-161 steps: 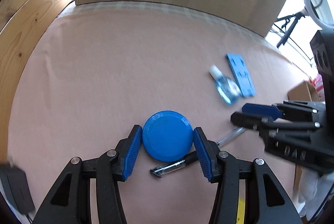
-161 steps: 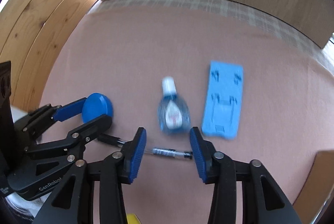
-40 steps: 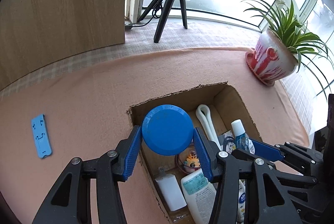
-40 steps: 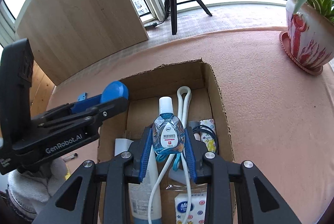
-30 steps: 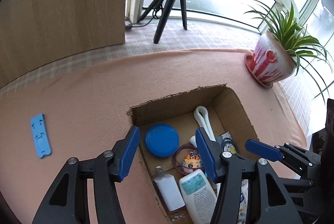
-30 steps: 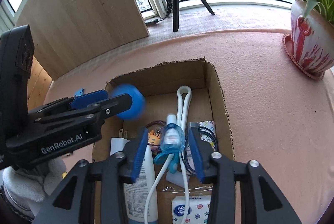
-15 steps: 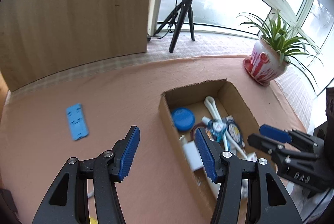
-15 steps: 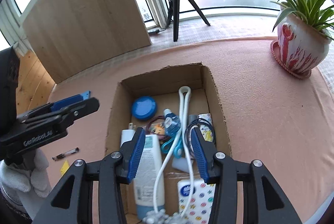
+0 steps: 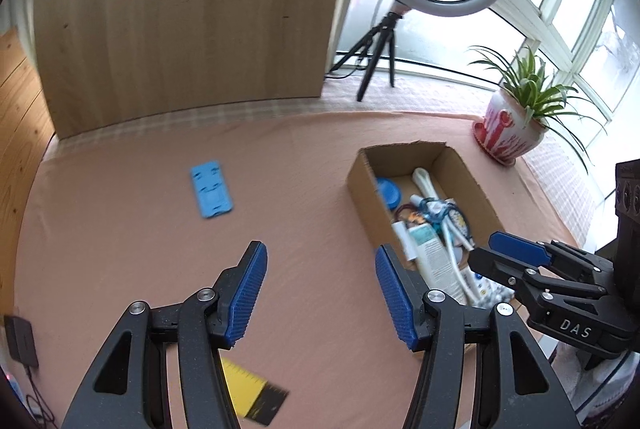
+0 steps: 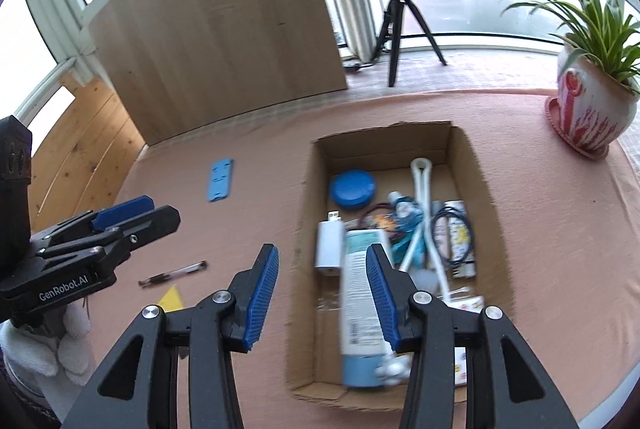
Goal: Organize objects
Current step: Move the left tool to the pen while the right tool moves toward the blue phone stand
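Blue plate [image 9: 211,190] flat on cloth, long axis pointing away; both grippers' fingers spread, empty

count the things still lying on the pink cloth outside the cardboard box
3: a blue flat plate far left of the box, a pen nearer the left hand-held gripper, and a yellow ruler closest. The gripper arms may hide others.

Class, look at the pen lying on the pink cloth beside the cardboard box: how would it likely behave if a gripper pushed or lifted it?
The pen is slim and round, so a sideways push would probably roll it. It looks stiff and light. Lying flat on the pink cloth, it offers the jaws little height, so a grip may slip.
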{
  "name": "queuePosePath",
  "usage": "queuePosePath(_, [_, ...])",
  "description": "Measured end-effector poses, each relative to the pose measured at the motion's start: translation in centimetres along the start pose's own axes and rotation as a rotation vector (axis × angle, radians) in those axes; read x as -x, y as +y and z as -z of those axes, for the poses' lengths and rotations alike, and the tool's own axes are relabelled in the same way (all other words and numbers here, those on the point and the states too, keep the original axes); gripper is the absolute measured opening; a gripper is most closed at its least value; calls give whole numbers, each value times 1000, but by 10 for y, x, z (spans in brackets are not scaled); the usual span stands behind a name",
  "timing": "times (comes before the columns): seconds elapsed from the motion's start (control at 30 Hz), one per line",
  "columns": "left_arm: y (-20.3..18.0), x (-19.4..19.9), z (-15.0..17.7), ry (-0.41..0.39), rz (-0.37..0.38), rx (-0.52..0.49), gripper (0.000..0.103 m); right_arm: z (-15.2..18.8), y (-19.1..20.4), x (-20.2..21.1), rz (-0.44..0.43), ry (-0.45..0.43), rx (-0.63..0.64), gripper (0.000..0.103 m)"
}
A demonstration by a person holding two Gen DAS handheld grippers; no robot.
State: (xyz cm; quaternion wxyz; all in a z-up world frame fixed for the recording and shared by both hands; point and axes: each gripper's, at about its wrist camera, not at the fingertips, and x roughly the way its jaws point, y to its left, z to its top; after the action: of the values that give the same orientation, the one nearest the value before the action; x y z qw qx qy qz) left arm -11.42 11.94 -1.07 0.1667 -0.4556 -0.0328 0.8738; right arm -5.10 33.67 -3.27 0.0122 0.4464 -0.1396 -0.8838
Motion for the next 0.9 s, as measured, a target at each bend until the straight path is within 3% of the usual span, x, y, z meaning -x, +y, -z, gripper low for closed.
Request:
queuePosePath(0.3, [113,5,45,70,-66,188,61,20,45,-5,8,0,70,42])
queuePosePath(0.43, [156,5,64,97,-96,251,61,28,60,-10,-29,-5,57,42])
queuePosePath(0.57, [172,1,76,120,-101,234,61,31,74,-22,-46,33,73,42])
queuePosePath(0.9, [153,-21,85,184,-90,67,61,51,98,-60,-108,199,87,42])
